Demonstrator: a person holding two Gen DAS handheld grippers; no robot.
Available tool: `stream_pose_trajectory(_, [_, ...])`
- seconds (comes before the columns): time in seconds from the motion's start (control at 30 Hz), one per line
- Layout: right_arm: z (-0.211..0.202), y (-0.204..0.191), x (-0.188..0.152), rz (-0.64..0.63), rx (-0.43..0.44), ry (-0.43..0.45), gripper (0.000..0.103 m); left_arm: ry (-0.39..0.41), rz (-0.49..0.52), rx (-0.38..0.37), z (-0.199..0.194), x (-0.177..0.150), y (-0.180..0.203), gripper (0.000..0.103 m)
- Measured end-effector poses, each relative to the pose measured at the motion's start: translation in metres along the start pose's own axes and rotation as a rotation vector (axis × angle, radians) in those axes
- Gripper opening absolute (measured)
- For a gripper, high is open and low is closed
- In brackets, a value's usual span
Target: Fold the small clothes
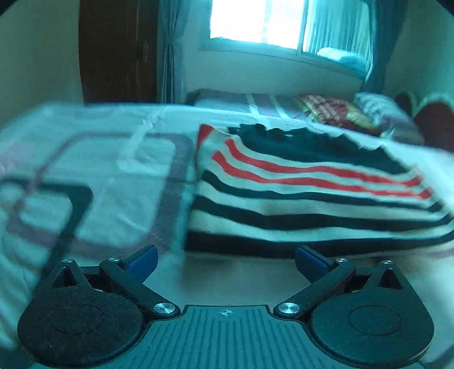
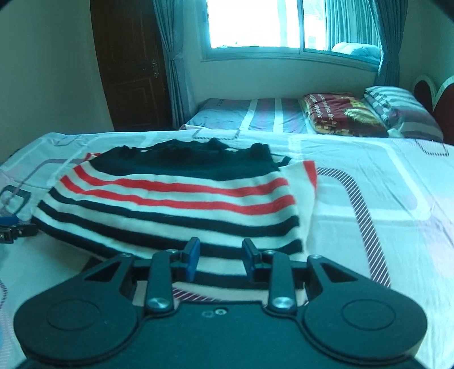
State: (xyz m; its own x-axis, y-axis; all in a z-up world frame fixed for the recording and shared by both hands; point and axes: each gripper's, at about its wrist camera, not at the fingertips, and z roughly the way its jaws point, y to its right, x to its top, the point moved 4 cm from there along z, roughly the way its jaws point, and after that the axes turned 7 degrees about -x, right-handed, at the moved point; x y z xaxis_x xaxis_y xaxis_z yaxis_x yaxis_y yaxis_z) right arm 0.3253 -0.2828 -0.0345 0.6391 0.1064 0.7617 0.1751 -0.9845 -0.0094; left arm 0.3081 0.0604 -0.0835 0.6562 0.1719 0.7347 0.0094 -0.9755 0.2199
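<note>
A small knitted garment (image 2: 176, 198) with navy, white and red stripes lies folded flat on the white patterned bed sheet (image 2: 383, 181). My right gripper (image 2: 222, 255) hovers at the garment's near hem. Its blue pads (image 2: 193, 255) stand a little apart, the striped hem shows in the gap, and neither pad presses on it. In the blurred left wrist view the same garment (image 1: 312, 198) lies ahead and to the right. My left gripper (image 1: 227, 259) is wide open over bare sheet (image 1: 99, 176) just short of the garment's near left corner, with nothing between its fingers.
Beyond this bed is a second bed (image 2: 255, 113) with a folded dark red blanket (image 2: 340, 113) and a striped pillow (image 2: 403, 110). A window (image 2: 255, 25) with curtains and a brown door (image 2: 130, 71) are at the back. A black and blue tool part (image 2: 11, 228) shows at the left edge.
</note>
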Motion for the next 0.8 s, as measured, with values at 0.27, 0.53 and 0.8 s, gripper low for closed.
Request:
stream_pose_trajectory(0.27, [-0.008,-0.014,-0.006,0.025,0.028,-0.004,0.032,0.081,-0.611,-0.276,0.012,-0.031,-0.034,0.063])
stream_pose_trajectory(0.53, [-0.002,-0.005,-0.007,0.069,0.036,-0.019,0.032,0.169,-0.79,-0.331,0.045,-0.024,-0.039,0.064])
stream_pose_trajectory(0.8, [0.017,-0.006,0.0,0.063,0.089,-0.008,0.026,0.222,-0.803,-0.317,0.078,0.007,-0.044,0.063])
